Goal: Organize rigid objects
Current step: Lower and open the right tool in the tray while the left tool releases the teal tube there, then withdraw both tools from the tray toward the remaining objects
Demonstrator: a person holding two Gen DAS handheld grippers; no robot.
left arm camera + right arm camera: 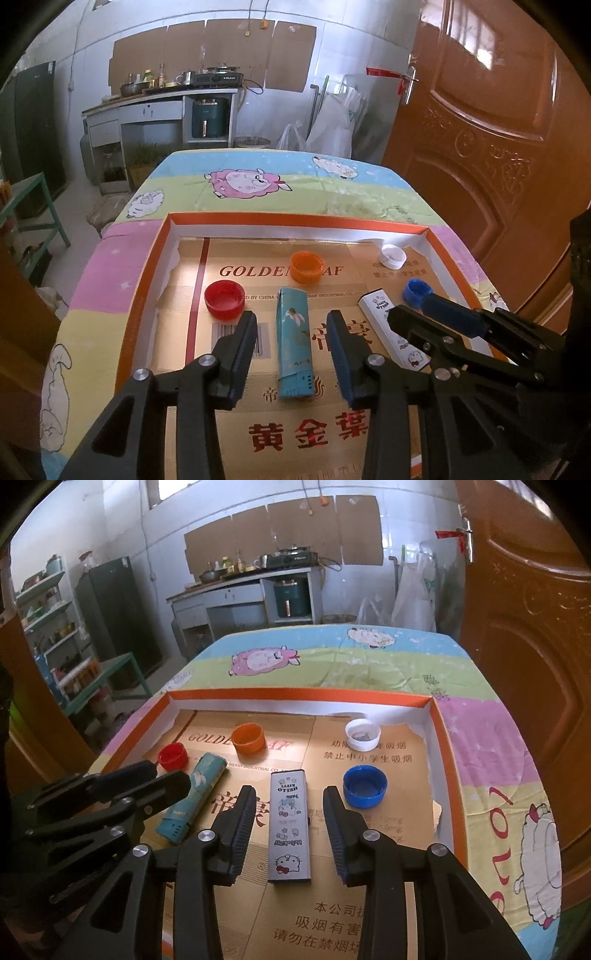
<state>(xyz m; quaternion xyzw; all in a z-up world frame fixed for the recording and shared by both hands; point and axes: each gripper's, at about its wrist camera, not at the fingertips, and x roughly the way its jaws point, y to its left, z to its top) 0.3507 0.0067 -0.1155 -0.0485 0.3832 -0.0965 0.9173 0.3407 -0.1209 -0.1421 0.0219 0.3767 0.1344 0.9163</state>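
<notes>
Left tool [291, 350] is hovering with fingers apart, straddling the teal lighter [293, 341]; gaps are showing on both sides, pads not pressing it. Lighter is lying flat on the gold cardboard floor of the tray [295, 219], long axis running near to far, roughly mid-tray.

Right tool [288, 829] is doing the same: fingers apart around the white cartoon-print lighter [289, 825], clear daylight on both sides, no contact visible. That lighter is also lying flat, long axis near to far, just right of the teal one [192, 797]. The two tools are sitting side by side; each is showing up at the edge of the other's view.

Further in, caps are all resting open side up on the tray floor:
- red cap [224, 298] sitting toward the tray's left wall, just beyond the left tool's left finger
- blue cap [365, 785] sitting toward the right wall, just beyond the right tool's right finger, apart from the white lighter
- orange cap [307, 266] sitting mid-tray, past the far end of the teal lighter, not touching it
- white cap [362, 734] sitting near the tray's far-right corner, something small and greyish inside, can't tell what

Tray is an orange-rimmed shallow box lying on a counter covered by a sheep-print cloth [332, 664]. Brown door [498, 110] is standing to the right.
</notes>
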